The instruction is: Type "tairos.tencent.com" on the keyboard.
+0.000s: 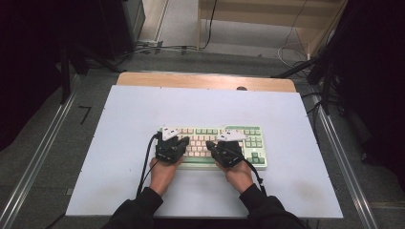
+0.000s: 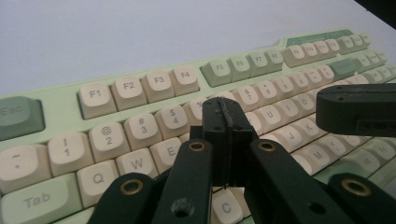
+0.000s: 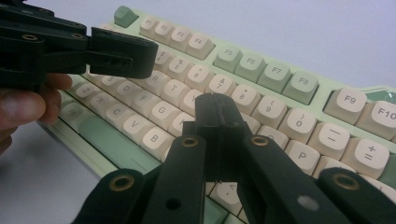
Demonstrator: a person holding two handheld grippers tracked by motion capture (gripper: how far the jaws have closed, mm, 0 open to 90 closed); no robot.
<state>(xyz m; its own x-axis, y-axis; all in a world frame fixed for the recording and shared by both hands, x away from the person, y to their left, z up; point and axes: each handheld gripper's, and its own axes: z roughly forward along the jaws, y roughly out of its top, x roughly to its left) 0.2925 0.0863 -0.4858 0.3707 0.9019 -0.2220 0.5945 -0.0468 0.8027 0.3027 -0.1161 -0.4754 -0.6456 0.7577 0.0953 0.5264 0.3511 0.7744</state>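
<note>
Keyboard [image 1: 212,146] lies mid-table [image 1: 119,143], under both grippers: left gripper [image 2: 224,122] over its left keys, right gripper [image 3: 217,114] over its right-hand letters, each pressed together on nothing (key legends read in gripper views).
</note>
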